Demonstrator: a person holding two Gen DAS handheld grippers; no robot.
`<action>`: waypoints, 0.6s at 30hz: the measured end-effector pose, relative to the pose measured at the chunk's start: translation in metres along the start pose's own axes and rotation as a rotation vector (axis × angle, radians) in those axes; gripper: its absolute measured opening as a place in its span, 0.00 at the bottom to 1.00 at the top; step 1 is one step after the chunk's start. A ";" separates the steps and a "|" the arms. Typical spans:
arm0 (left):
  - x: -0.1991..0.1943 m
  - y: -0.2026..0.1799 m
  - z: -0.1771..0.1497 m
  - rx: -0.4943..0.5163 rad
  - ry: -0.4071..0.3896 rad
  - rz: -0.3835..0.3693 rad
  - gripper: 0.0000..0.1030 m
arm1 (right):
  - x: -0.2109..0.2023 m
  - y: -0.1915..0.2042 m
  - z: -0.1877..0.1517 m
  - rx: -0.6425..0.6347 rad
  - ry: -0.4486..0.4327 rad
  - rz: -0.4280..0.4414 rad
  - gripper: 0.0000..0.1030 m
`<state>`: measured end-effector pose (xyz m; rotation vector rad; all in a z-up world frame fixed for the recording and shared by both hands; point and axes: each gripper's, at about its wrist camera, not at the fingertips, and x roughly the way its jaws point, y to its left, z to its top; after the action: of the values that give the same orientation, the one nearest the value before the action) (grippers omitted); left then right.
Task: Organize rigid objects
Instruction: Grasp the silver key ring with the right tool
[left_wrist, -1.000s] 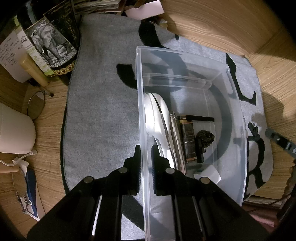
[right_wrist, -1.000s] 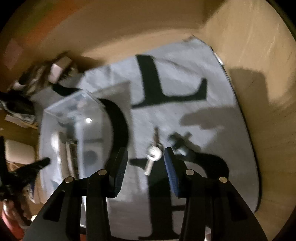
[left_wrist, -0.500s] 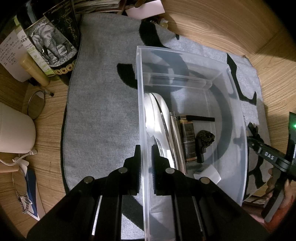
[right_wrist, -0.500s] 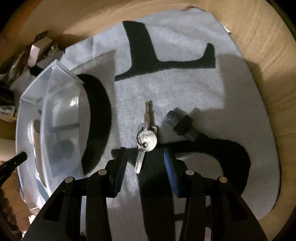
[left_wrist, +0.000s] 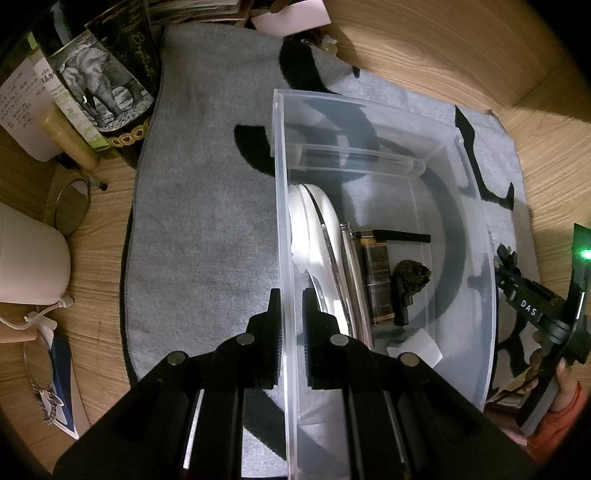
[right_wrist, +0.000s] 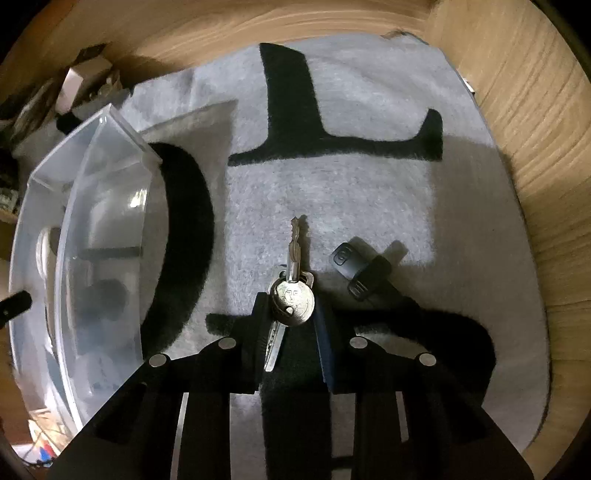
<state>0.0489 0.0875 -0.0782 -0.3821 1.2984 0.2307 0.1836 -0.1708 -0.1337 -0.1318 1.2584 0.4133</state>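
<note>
My left gripper (left_wrist: 290, 306) is shut on the left wall of a clear plastic bin (left_wrist: 282, 229) that stands on a grey mat (left_wrist: 207, 221). Inside the bin lie a white and silver object (left_wrist: 314, 236), a dark rectangular item (left_wrist: 376, 280) and a small black lumpy piece (left_wrist: 412, 275). In the right wrist view a bunch of silver keys (right_wrist: 291, 295) lies on the mat (right_wrist: 332, 192). My right gripper (right_wrist: 290, 314) is down over the keys, its jaws close on both sides of the round key head. A small black clip-like object (right_wrist: 356, 269) lies just right of the keys. The bin (right_wrist: 103, 229) is at the left.
Bottles and a box with an elephant picture (left_wrist: 99, 88) stand at the mat's far left corner. A white container (left_wrist: 29, 258), glasses (left_wrist: 70, 206) and papers lie on the wooden table at the left. The mat has large black letters (right_wrist: 306, 110).
My right gripper has come down and forward onto the keys and its jaws have narrowed around the key head. The left gripper and the bin have not moved.
</note>
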 end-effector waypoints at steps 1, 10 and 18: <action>0.000 0.001 0.000 0.000 0.000 0.001 0.07 | -0.001 -0.002 -0.001 -0.001 -0.002 -0.001 0.21; 0.000 0.000 0.000 0.001 0.000 0.002 0.07 | -0.025 -0.005 -0.004 0.039 -0.034 0.063 0.21; 0.001 -0.001 0.002 0.008 0.004 0.000 0.07 | -0.065 0.000 -0.003 0.026 -0.100 0.111 0.21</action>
<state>0.0514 0.0879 -0.0782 -0.3761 1.3025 0.2251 0.1656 -0.1871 -0.0733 -0.0187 1.1758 0.4929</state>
